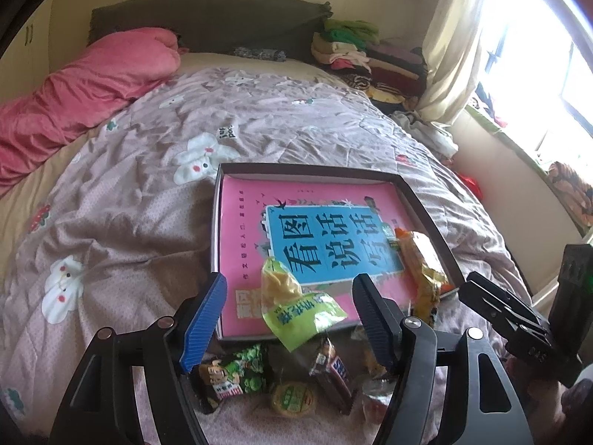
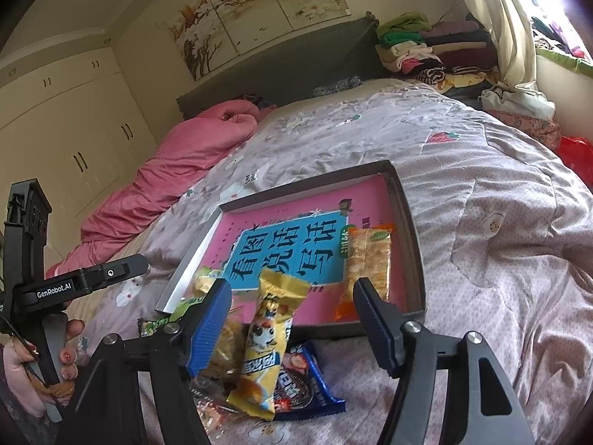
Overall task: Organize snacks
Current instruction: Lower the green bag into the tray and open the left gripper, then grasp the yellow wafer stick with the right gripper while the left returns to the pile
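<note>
A yellow snack packet [image 2: 268, 337] stands between the open fingers of the right gripper [image 2: 292, 328], its long axis running away from the camera and slightly leftward, its far crimped end leaning over the near rim of the shallow box [image 2: 404, 200]; neither pad seems to press on it, so I judge it free, resting on the loose pile of wrappers on the bedspread [image 2: 481, 222]. Under it lies a blue packet [image 2: 307, 385]. In the box, lined with a pink book cover [image 1: 241, 230], an orange cracker packet [image 2: 367, 263] already lies along the right side. The left gripper [image 1: 289, 313] likewise stands apart, with a green-and-yellow packet [image 1: 296, 304] propped against the box's near edge between its fingers, untouched as far as I can tell. A dark green packet [image 1: 233, 374], a round green biscuit [image 1: 292, 398] and a brown bar [image 1: 333, 374] remain outside, nearest the left gripper. The box lies straight ahead of both grippers.
</note>
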Demonstrator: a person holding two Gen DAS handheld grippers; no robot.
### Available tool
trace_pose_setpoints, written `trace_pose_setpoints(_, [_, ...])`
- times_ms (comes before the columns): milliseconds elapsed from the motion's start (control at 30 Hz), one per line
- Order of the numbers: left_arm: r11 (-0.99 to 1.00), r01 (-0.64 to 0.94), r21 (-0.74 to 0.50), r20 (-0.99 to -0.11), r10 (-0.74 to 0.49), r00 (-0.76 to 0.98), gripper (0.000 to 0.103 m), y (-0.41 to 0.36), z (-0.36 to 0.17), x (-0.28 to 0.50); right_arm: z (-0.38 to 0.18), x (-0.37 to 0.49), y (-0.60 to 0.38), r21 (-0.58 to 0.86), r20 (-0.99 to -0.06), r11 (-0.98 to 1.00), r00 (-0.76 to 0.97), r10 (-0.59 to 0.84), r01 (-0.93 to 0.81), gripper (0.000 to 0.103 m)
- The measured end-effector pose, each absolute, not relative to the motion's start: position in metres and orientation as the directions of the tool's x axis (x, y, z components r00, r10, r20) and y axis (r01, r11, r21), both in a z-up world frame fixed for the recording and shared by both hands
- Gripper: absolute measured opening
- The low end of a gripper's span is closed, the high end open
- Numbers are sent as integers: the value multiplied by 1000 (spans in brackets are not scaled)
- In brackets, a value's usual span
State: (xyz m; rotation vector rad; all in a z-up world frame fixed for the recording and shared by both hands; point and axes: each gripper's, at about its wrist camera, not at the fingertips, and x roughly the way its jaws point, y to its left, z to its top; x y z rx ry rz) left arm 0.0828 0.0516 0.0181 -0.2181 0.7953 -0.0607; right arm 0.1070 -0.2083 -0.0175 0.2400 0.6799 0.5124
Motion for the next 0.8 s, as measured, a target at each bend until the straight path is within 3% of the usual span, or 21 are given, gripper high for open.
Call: trace_pose_setpoints(800, [987,41,-159,-724,-144,675,76,30,17,47,-24,91,-193,363,-592,850,610,527,-382,68])
